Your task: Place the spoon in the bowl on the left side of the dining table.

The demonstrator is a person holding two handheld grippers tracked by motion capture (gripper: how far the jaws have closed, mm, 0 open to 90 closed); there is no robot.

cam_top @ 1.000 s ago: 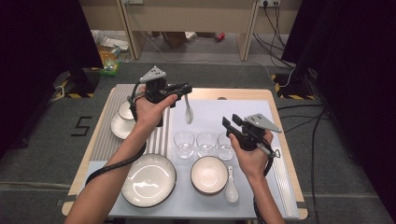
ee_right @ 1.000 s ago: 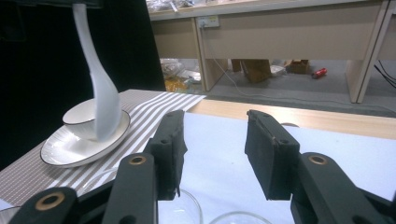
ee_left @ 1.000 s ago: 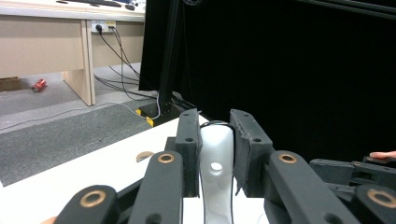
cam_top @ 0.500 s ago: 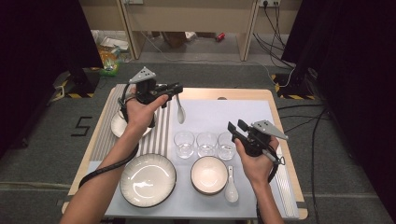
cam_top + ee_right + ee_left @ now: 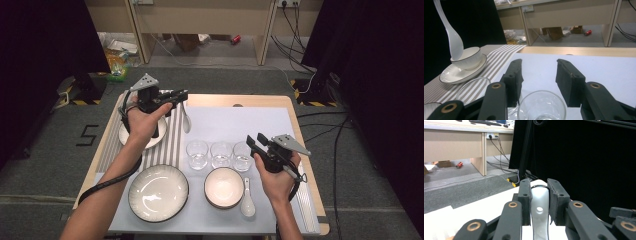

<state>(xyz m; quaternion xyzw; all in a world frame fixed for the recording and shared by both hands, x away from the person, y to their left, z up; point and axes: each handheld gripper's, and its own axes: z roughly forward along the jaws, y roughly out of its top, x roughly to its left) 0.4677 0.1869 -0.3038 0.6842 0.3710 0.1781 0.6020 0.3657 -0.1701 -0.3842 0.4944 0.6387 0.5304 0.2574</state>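
Observation:
My left gripper (image 5: 180, 95) is shut on the handle of a white ceramic spoon (image 5: 186, 121), which hangs bowl-down above the striped mat. In the left gripper view the spoon's handle (image 5: 539, 205) is clamped between the two pads of that gripper (image 5: 539, 185). The spoon (image 5: 452, 37) hangs just above a small black-rimmed bowl (image 5: 467, 58) that sits on a saucer (image 5: 459, 73). My right gripper (image 5: 254, 140) stands open over the right-hand glass (image 5: 242, 156); in its own view the gripper (image 5: 539, 68) has that glass (image 5: 541, 106) below its spread jaws, untouched.
Two more glasses (image 5: 197, 154) (image 5: 220, 154) stand in the same row. A large plate (image 5: 158, 192), a bowl (image 5: 223, 187) and a second white spoon (image 5: 246, 201) lie along the near edge. A striped mat (image 5: 170, 147) adjoins the pale mat (image 5: 235, 120).
My left hand has carried the spoon to the left, toward the small bowl and saucer. My right hand has drifted slightly nearer and to the right, jaws still apart.

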